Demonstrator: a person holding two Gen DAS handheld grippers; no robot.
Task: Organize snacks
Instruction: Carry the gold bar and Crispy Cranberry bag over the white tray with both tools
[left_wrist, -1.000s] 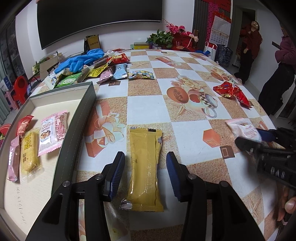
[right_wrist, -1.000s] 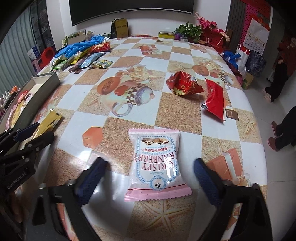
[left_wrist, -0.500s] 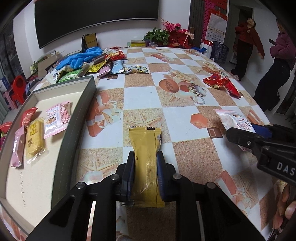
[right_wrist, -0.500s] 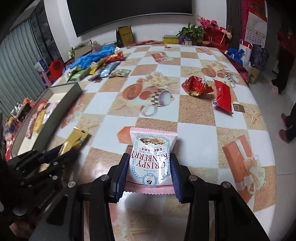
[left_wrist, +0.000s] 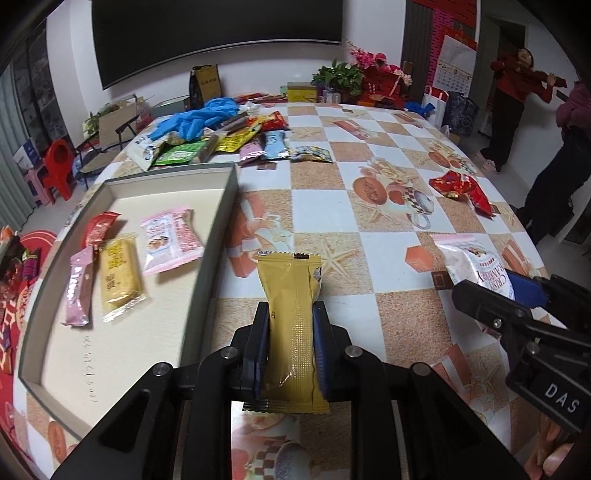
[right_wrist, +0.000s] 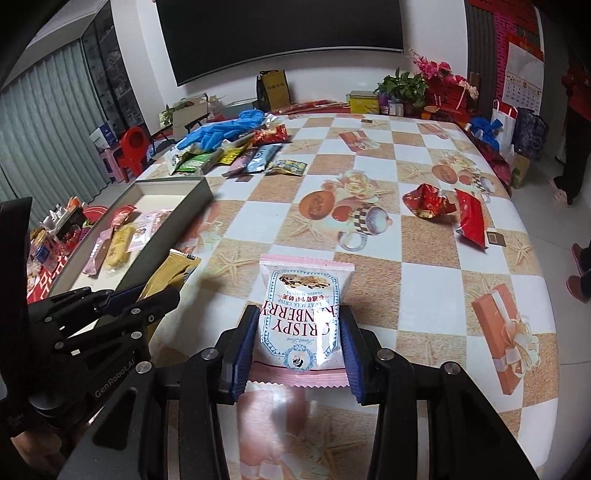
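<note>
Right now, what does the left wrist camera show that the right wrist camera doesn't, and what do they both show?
Only the left wrist view shows the full floor of the grey tray and the left gripper head-on, shut on the gold packet.

Only the right wrist view shows the pink cranberry crisp packet face-on, clamped in the right gripper, plus the orange gift-box print at the table's right edge.

Both show the two held packets, the tray with four snacks in it, the far snack pile with blue gloves, and the red wrappers.
</note>
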